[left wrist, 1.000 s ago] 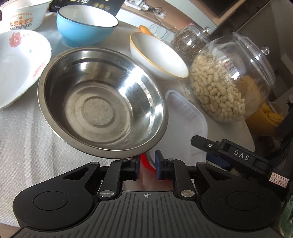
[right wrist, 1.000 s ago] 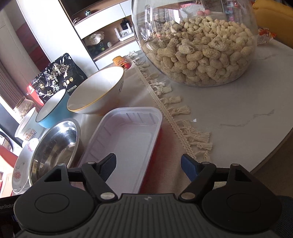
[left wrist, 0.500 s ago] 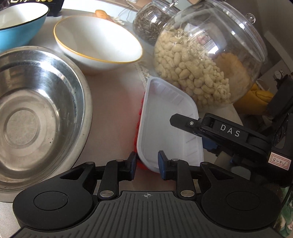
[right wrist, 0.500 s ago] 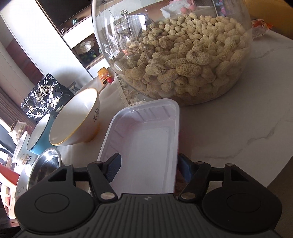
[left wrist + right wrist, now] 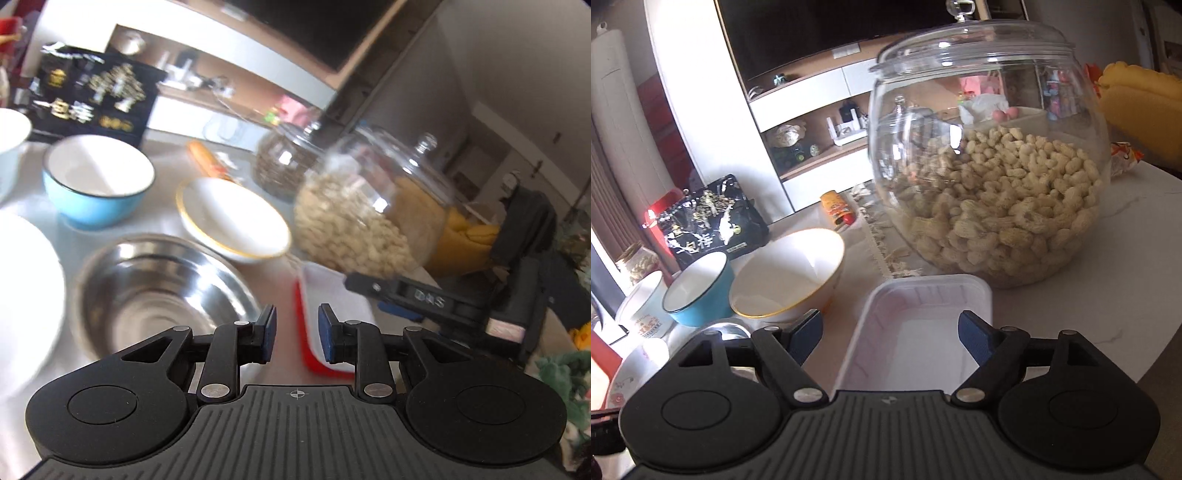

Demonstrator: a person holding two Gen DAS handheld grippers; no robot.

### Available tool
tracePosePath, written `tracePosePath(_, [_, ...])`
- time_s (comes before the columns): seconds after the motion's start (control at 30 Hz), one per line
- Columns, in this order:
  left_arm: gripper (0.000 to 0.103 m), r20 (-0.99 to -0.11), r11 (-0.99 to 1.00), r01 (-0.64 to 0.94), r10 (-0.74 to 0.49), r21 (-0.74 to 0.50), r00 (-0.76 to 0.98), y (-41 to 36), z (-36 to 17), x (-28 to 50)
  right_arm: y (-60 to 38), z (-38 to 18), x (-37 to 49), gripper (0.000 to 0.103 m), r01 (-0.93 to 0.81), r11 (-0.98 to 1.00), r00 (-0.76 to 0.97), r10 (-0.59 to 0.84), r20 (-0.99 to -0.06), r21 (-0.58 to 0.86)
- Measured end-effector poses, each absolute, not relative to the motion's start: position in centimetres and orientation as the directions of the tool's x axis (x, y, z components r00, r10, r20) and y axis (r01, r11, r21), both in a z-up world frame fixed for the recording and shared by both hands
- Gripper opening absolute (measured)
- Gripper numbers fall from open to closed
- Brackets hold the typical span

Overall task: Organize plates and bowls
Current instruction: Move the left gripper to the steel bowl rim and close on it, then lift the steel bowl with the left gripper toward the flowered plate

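Observation:
The steel bowl (image 5: 155, 288) sits just ahead and left of my left gripper (image 5: 295, 332), which is open by a narrow gap and empty. Behind it stand a white bowl with a yellow rim (image 5: 232, 221) and a blue bowl (image 5: 96, 184). A white plate (image 5: 26, 280) lies at the far left. A white tray with a red underside (image 5: 332, 295) lies to the right. In the right wrist view my right gripper (image 5: 890, 332) is wide open, its fingers straddling the near end of the tray (image 5: 923, 314). The yellow-rimmed bowl (image 5: 786, 273) and the blue bowl (image 5: 698, 284) are at its left.
A big glass jar of peanuts (image 5: 993, 184) stands right behind the tray. A smaller jar of seeds (image 5: 284, 166), a black bag (image 5: 713, 221) and a white patterned cup (image 5: 642, 306) line the back. The table's edge runs close on the right (image 5: 1145, 369).
My left gripper has lifted, swung back left and opened a little more. My right gripper has moved in over the tray's near end, staying open.

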State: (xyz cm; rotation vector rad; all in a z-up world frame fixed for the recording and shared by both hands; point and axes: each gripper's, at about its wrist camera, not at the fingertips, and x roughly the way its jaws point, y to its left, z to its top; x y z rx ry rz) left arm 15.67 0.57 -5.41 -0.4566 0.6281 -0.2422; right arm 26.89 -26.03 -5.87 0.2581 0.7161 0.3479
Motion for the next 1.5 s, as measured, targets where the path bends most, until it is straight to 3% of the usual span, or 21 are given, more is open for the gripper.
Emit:
tracePosePath(0.1, [0.027,-0.545,0.933,-0.097,-0.116,-0.347,0.831,4.2,-5.3,15.7,-22.0,-7.2,27.1,0.085,-0.261,0.882,0.606,0.466,-0.645,0.393])
tracePosePath(0.17, [0.027,-0.562,0.927,-0.149,-0.077,-0.345,0.824,6.5,-5.6,16.3,-19.4,-8.3,26.8,0.085,-0.281,0.874,0.556,0.486,-0.674,0.397])
tracePosePath(0.4, [0.027,-0.595,0.897,-0.183,-0.105,-0.403,0.797,9.7,-8.3,18.3,-14.5,-10.2,26.5,0.085,-0.306,0.876,0.478,0.481,-0.735,0.374])
tracePosePath(0.53, [0.028,-0.616,0.915,-0.146,-0.130,-0.377,0.777,8.7,-9.5,20.0,-14.0,-10.7,26.7,0.084,-0.314,0.876,0.454,0.478,-0.752,0.367])
tracePosePath(0.63, [0.028,-0.638,0.922,-0.146,-0.128,-0.359,0.759,8.2,-10.3,21.2,-13.4,-11.1,26.8,0.075,-0.328,0.871,0.424,0.482,-0.767,0.367])
tracePosePath(0.77, [0.028,-0.659,0.921,-0.147,-0.139,-0.360,0.739,7.9,-10.8,21.3,-13.7,-11.3,26.3,0.070,-0.337,0.852,0.400,0.515,-0.758,0.401])
tracePosePath(1.23, [0.023,-0.699,0.879,-0.009,-0.373,-0.477,0.610,4.4,-11.4,15.6,-18.5,-11.0,22.4,0.071,-0.324,0.863,0.366,0.493,-0.789,0.388])
tracePosePath(1.3, [0.023,-0.703,0.885,-0.026,-0.350,-0.464,0.619,4.6,-11.4,16.0,-18.8,-11.1,22.5,0.073,-0.299,0.857,0.368,0.509,-0.778,0.420])
tracePosePath(1.37, [0.023,-0.693,0.883,-0.038,-0.340,-0.468,0.636,5.1,-11.1,16.2,-18.3,-11.2,22.5,0.087,-0.299,0.852,0.364,0.518,-0.774,0.429])
tracePosePath(1.5, [0.023,-0.665,0.889,-0.047,-0.305,-0.456,0.682,6.2,-9.6,15.9,-16.3,-11.3,22.5,0.101,-0.329,0.866,0.357,0.484,-0.799,0.377])
